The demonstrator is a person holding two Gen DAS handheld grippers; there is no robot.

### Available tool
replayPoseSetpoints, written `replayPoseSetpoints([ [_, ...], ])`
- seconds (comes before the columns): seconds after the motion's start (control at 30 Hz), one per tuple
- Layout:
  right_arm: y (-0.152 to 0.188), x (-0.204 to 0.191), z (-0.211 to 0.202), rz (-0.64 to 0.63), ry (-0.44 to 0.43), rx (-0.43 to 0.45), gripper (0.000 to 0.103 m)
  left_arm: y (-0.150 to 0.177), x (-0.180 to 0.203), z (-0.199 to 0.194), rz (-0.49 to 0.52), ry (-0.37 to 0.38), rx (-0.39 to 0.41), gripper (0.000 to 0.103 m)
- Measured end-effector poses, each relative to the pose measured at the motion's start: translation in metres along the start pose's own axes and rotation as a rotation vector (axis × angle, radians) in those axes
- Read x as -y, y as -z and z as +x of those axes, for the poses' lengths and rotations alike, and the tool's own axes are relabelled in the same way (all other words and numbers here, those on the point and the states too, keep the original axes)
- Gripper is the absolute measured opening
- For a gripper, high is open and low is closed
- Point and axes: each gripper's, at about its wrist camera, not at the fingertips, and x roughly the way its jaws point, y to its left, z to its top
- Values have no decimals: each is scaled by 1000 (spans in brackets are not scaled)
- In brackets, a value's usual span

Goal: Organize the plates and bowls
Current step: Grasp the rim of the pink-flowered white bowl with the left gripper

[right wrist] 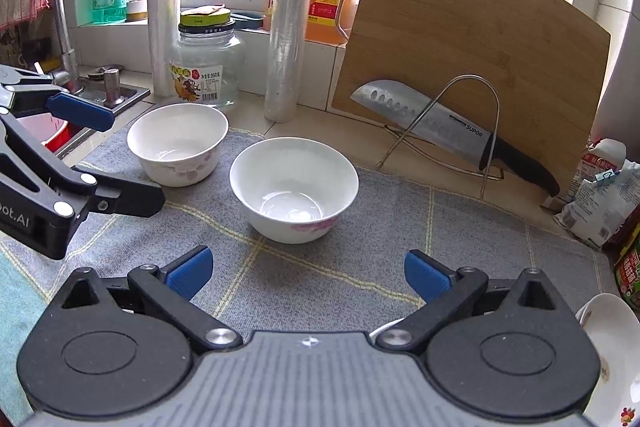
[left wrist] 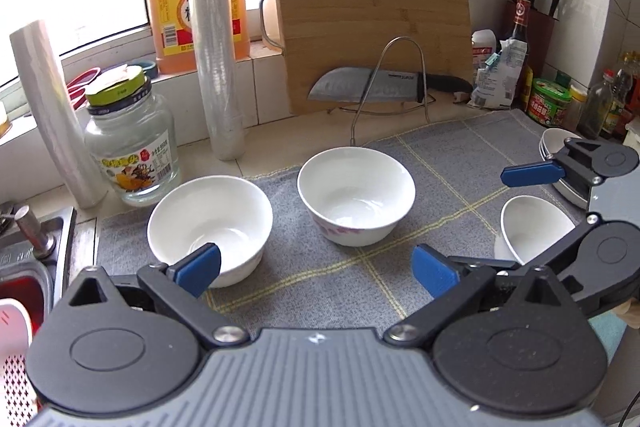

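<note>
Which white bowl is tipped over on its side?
The small bowl at the cloth's right edge, by the right gripper. Its opening faces sideways, while the left bowl and the middle bowl stand upright.

Right gripper jaws spread wide over grey checked cloth, nothing between them; centre bowl upright just ahead; second bowl beyond-left, apart from it; left gripper at left edge, jaws apart; SUPOR knife on wire rack against bamboo board.
</note>
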Motion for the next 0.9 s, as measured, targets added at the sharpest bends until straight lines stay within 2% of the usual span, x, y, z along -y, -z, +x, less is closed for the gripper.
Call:
replayPoseSetpoints([
  [0.23, -9, -12, 10, 46, 31, -6, 103, -37, -15, 19, 84, 98, -6, 102],
  [0.5, -14, -22, 23, 57, 73, -24, 103, -64, -11, 49, 168, 148, -24, 102],
  [0.9, -16, -21, 47, 101, 92, -43, 103, -83, -5, 106, 199, 245, -143, 102],
])
